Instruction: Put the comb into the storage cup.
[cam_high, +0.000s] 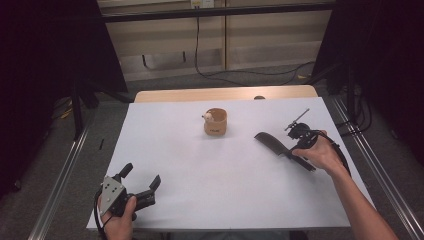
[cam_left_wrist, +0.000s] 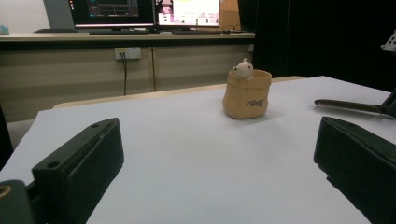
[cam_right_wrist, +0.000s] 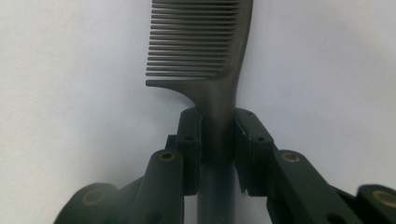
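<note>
Right gripper view has the right gripper (cam_right_wrist: 218, 140) clamped on the dark plastic comb's (cam_right_wrist: 205, 46) handle, so grasping looks done; left gripper (cam_high: 141, 176) gapes idle, with carrying it toward the tan fabric pouch (cam_high: 215, 122) likely left.

Your comb (cam_right_wrist: 205, 51) looks like matt dark plastic, its teeth smooth. The tan pouch (cam_left_wrist: 246, 95) far across the matt white table sheet (cam_high: 200, 165) looks like soft cloth.

Even light on the white surface (cam_high: 210, 170), dark room edges; comb (cam_right_wrist: 205, 51) sharp, soft shadows, w/ slight blur overall.
</note>
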